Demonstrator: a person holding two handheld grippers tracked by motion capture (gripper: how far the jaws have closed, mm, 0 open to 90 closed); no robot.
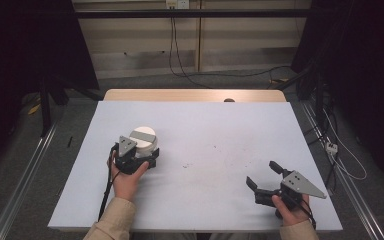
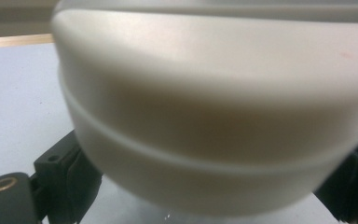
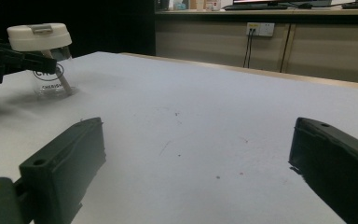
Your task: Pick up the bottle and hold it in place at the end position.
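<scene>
High view: jar (image 1: 144, 141) stands at about 9 o'clock from the bench (image 1: 205, 125) centre, on the white sheet, upright. It has a clear body and a white lid (image 1: 143, 134) with a grey strip across the top. My left tongs (image 1: 139, 159) sit at the jar's near side, jaws on either flank.

Left gripper view: lid (image 2: 214, 93) close up and blurred, one black jaw at each lower corner, both against the jar sides as far as I can tell. I read the left tongs as clamped on the jar, just under the lid.

Right gripper view: right tongs (image 3: 200, 186) with jaws wide apart, nothing between them, bare bench ahead. Jar (image 3: 51, 74) off at 10 o'clock with the left jaws across it; a thin stick or straw seems to lean inside, too small to be sure.

High view puts the right tongs (image 1: 266, 177) at 4 o'clock from bench centre, well apart from the jar, pointing toward it.

Judgement: step in hand is steadying the jar with the left. Next move likely calls for the right to travel across to 9–10 o'clock, come level with the lid and close on its rim, while the left keeps the body from turning or tipping. The lid is wide, so the jaws should stay fully open on approach.
</scene>
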